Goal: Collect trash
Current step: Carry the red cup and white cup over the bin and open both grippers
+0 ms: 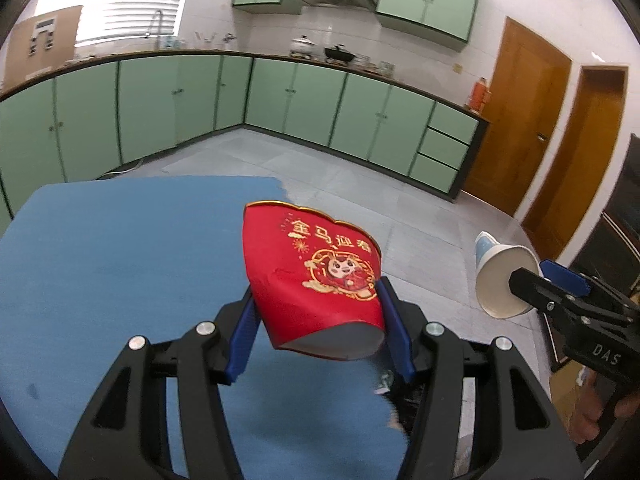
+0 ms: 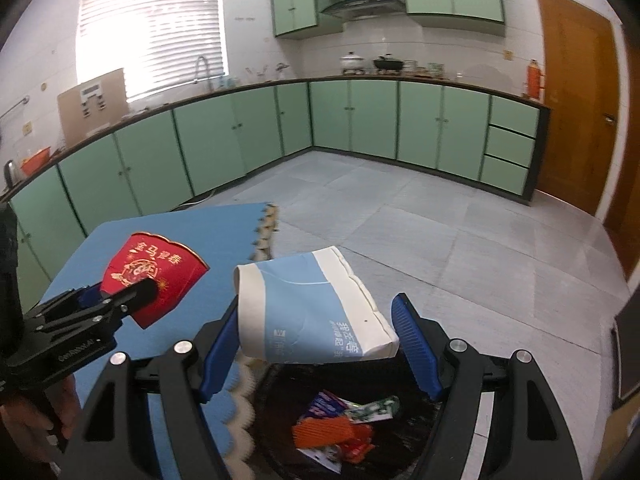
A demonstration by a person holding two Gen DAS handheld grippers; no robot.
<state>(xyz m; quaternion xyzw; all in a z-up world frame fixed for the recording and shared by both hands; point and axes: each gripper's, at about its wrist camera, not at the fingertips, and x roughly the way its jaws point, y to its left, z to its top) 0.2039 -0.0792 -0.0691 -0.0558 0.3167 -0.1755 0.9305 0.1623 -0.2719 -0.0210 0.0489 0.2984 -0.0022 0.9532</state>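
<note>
My left gripper (image 1: pixel 318 320) is shut on a red paper cup (image 1: pixel 320 276) with gold print, held above the edge of the blue mat; it also shows in the right wrist view (image 2: pixel 154 280). My right gripper (image 2: pixel 318 334) is shut on a crushed blue and white paper cup (image 2: pixel 308 312), held over a black trash bin (image 2: pixel 404 432). That cup shows in the left wrist view (image 1: pixel 502 276) with its mouth facing the camera. The bin holds an orange ridged piece (image 2: pixel 324 432) and several wrappers.
A blue foam mat (image 1: pixel 120 264) with a scalloped edge covers the surface at left. Grey tiled floor (image 2: pixel 400 216) lies beyond, ringed by green cabinets (image 2: pixel 352 116). Wooden doors (image 1: pixel 516 112) stand at right.
</note>
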